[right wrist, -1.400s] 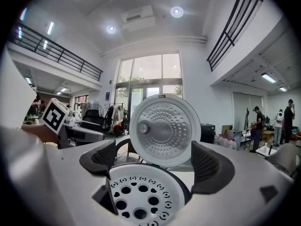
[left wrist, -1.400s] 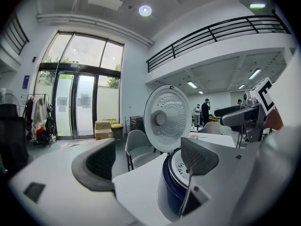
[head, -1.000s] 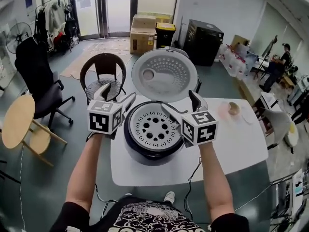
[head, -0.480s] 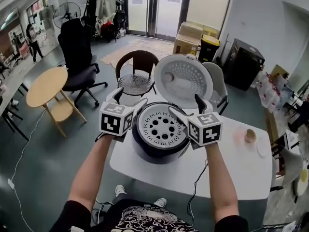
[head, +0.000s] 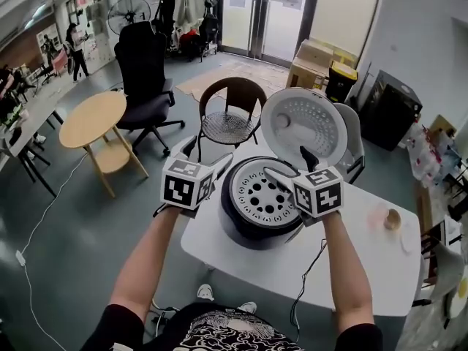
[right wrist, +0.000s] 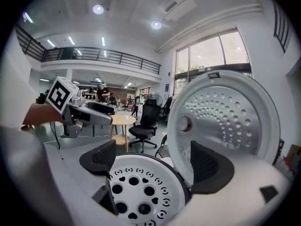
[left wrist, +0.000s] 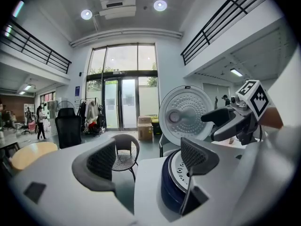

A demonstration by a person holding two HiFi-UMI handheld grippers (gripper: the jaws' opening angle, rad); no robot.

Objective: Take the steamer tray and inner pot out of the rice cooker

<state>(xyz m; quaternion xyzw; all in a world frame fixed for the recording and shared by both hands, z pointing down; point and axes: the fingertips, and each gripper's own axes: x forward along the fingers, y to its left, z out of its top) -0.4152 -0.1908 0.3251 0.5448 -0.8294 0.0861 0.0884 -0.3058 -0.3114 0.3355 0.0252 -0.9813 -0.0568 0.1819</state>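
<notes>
My left claw (left wrist: pixel 149 159) (head: pixel 210 151) is wide open with nothing in it. Its jaws straddle the cooker's (head: pixel 241 229) left rim, the right jaw over the tray's (left wrist: pixel 181 171) edge and the left jaw outside the dark wall; I can't tell if either one touches. My right claw (right wrist: pixel 153 161) (head: pixel 289 163) is also wide open and empty. Its left jaw is above the tray (right wrist: pixel 136 192) and its right jaw is close in front of the raised lid (right wrist: pixel 225 121), with the tray's far-right rim between the jaws and no grip on it. The tray (head: pixel 267 196) is white with round and heart-shaped holes and sits flat in the cooker's mouth. The pot is hidden under it. The lid (head: pixel 303 126) stands open behind, its dimpled inner face towards me. The cooker is at the left end of the white table (head: pixel 351 269), close to the left edge, and a black cord (head: pixel 303 298) hangs off the near edge. A small brown thing (head: pixel 393 218) sits near the table's right edge, well apart from the cooker. Past the far edge there is a brown chair (head: pixel 230 115). Further left are a black office chair (head: pixel 146 79) and a round wooden table (head: pixel 95 119), and cardboard boxes (head: pixel 314 57) are by the glass doors.
</notes>
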